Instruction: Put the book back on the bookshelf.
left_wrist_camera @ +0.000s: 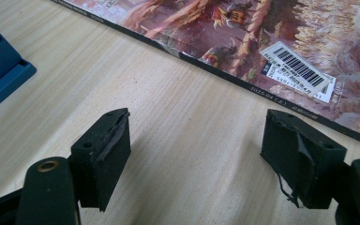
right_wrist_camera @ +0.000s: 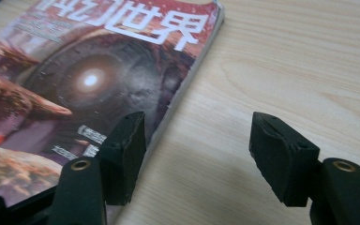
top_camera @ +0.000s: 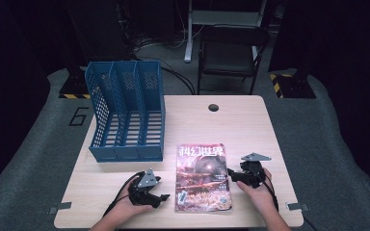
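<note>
Right at the near edge of the pale wooden desk (top_camera: 250, 120) lies a glossy magazine with a reddish science-fiction cover and white Chinese title lettering (top_camera: 203, 178), flat and face up, its title end pointing away from the person. A white barcode sticker (left_wrist_camera: 300, 68) sits near its lower left corner, close to the spine.

Just left of the magazine, the left gripper (top_camera: 160, 190) rests low over the bare wood, held in the person's left hand (top_camera: 125, 208). Its two black jaws stand wide apart with nothing between them but desk, and they point toward the magazine's spine edge without touching it.

On the other side, the right gripper (top_camera: 231, 174) is held in the person's right hand (top_camera: 260, 192) at the magazine's right edge, about halfway up the cover. Its jaws are also spread wide and grip nothing; in the right gripper view one jaw hangs over the cover and the other over bare wood, so the magazine's edge runs between them.

Farther back, on the left part of the desk, stands a blue plastic slatted file rack with three upright compartments (top_camera: 125, 113), well apart from the magazine. Beyond the desk a dark folding chair (top_camera: 231, 53) stands on the grey floor.
</note>
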Demonstrator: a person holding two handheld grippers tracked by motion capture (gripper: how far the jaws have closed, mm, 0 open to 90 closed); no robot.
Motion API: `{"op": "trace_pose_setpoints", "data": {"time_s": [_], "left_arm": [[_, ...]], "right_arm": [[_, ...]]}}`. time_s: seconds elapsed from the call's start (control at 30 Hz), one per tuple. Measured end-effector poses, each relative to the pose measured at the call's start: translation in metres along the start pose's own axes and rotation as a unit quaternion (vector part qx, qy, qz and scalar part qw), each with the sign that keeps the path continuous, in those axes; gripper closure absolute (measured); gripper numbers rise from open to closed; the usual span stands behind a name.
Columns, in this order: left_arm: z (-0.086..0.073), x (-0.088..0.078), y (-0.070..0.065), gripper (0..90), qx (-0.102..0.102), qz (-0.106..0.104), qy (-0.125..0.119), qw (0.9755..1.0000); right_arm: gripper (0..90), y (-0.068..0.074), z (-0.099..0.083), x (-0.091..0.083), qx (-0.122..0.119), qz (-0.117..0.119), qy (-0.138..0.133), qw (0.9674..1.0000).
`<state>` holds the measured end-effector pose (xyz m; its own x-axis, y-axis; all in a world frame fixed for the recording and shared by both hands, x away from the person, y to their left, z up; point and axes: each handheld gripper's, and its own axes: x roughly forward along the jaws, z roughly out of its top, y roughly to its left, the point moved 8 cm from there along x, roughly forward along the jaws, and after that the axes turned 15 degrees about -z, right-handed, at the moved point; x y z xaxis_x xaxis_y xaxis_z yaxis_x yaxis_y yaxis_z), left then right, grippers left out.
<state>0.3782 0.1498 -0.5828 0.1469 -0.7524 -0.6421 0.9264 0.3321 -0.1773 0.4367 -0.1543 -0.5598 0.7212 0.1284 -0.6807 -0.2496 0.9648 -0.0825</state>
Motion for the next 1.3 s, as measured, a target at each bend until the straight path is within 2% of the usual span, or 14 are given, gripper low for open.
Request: {"op": "trace_pose_setpoints", "data": {"time_s": [0.07,0.1,0.17,0.23,0.53,0.6,0.77,0.93,1.0,1.1,1.13,1.3], "left_arm": [[0.000,0.000,0.000,23.9,0.000,-0.002,-0.001,1.0000],[0.000,0.000,0.000,23.8,0.000,-0.003,0.000,1.0000],[0.000,0.000,-0.001,23.8,0.000,-0.002,-0.001,1.0000],[0.000,0.001,-0.001,23.8,-0.002,0.000,-0.002,1.0000],[0.000,0.000,-0.001,24.0,-0.002,0.004,-0.002,1.0000],[-0.001,0.000,-0.002,24.0,-0.001,0.000,-0.002,1.0000],[-0.001,0.000,-0.004,23.9,-0.003,0.000,-0.004,1.0000],[-0.003,-0.002,-0.004,23.9,0.000,0.006,-0.003,1.0000],[-0.004,-0.003,-0.006,23.9,-0.001,0.000,-0.001,1.0000],[-0.004,-0.002,-0.005,23.9,0.000,0.005,-0.006,1.0000],[-0.005,-0.003,-0.006,23.9,-0.001,0.000,0.000,1.0000],[-0.005,-0.004,-0.007,23.9,-0.002,-0.001,0.000,1.0000]], "right_arm": [[34.6,0.005,0.001,-0.003,0.008,0.006,0.002,0.9999],[33.9,0.007,0.001,-0.002,0.001,0.006,0.001,1.0000],[33.2,0.010,0.001,-0.003,0.006,0.010,0.003,0.9999],[31.4,0.015,0.002,-0.004,-0.003,0.014,0.002,0.9999],[29.2,0.028,0.008,-0.006,0.001,0.026,-0.001,0.9997],[28.7,0.032,0.007,-0.002,0.002,0.028,0.009,0.9996],[28.1,0.035,0.004,0.004,0.006,0.029,0.029,0.9991],[28.1,0.036,0.003,0.008,0.004,0.028,0.033,0.9991],[27.6,0.038,0.003,0.009,0.002,0.029,0.037,0.9989],[27.2,0.038,0.002,0.011,-0.007,0.029,0.038,0.9988],[27.0,0.039,0.002,0.012,-0.011,0.029,0.036,0.9989],[26.5,0.041,0.001,0.015,-0.008,0.028,0.044,0.9986]]}}
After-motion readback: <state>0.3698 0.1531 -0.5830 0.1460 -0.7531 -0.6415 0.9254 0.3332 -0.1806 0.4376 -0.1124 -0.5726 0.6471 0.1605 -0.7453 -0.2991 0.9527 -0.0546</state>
